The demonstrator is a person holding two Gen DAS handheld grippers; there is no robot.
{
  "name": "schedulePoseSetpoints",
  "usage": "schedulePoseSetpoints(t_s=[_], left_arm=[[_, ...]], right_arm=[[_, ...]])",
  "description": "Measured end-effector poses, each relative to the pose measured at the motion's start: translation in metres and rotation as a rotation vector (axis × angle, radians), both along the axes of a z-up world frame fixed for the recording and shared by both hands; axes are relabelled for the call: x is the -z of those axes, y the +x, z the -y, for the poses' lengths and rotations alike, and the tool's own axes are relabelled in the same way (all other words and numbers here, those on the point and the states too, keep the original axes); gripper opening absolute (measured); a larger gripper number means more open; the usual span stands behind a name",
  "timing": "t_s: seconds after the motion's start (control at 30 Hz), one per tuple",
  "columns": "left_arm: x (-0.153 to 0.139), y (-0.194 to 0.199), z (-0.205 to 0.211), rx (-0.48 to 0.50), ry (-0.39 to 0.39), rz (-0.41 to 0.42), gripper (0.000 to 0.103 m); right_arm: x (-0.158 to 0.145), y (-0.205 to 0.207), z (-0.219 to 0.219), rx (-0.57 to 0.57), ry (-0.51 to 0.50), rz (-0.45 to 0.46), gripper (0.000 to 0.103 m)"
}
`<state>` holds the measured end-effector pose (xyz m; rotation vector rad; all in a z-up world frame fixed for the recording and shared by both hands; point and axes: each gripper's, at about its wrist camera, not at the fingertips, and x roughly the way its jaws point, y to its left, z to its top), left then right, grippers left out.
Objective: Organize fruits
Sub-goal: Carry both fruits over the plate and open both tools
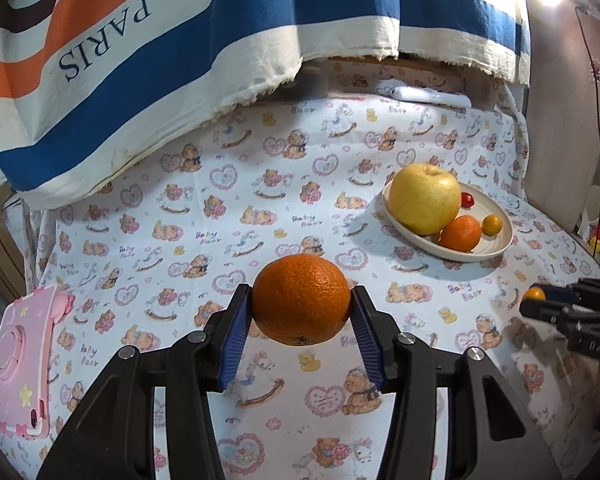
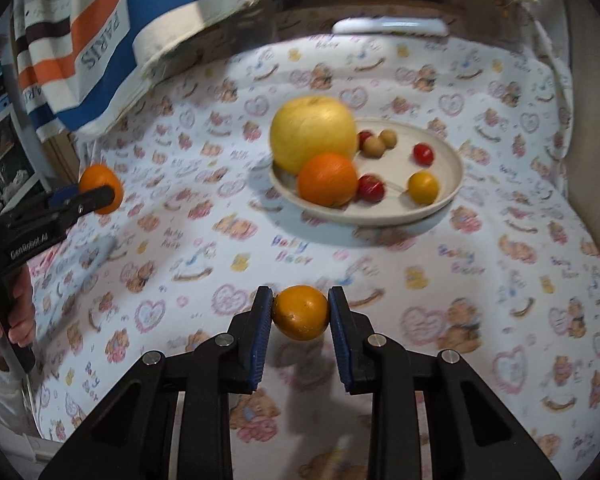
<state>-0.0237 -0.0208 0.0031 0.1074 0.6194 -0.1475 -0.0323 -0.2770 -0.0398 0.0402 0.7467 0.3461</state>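
My left gripper (image 1: 302,294) is shut on a large orange (image 1: 302,304), which hangs above the bear-print cloth. It shows in the right wrist view as the left gripper (image 2: 100,200) with the same orange (image 2: 100,182). My right gripper (image 2: 300,294) is shut on a small yellow-orange fruit (image 2: 300,314), clear of the cloth. A cream plate (image 2: 452,184) lies beyond it. On the plate are a big yellow fruit (image 2: 312,132), an orange (image 2: 328,180), a small yellow fruit (image 2: 422,188), red cherry tomatoes (image 2: 423,154) and small brown fruits (image 2: 374,146). In the left wrist view the plate (image 1: 496,248) is to the right.
A pink case (image 1: 24,364) lies at the cloth's left edge. A striped cloth printed PARIS (image 1: 140,60) hangs over the back left. A white oblong object (image 1: 428,96) rests at the far edge. A person's hand (image 2: 16,320) grips the left tool's handle.
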Motion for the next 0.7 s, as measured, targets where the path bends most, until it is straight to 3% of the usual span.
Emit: schedulePoseSetpoints(t_s=[0.23, 0.37, 0.7], left_arm=[[-0.017, 0.008, 0.026, 0.073, -0.04, 0.014, 0.048], [-0.025, 0.016, 0.056, 0.183, -0.049, 0.043, 0.048], [-0.024, 0.04, 0.149, 0.326, 0.013, 0.045, 0.048]], right_arm=[[-0.042, 0.018, 0.02, 0.068, 0.014, 0.109, 0.03], [-0.063, 0.033, 0.028, 0.092, 0.027, 0.162, 0.03], [-0.066, 0.073, 0.055, 0.167, 0.113, 0.159, 0.03]])
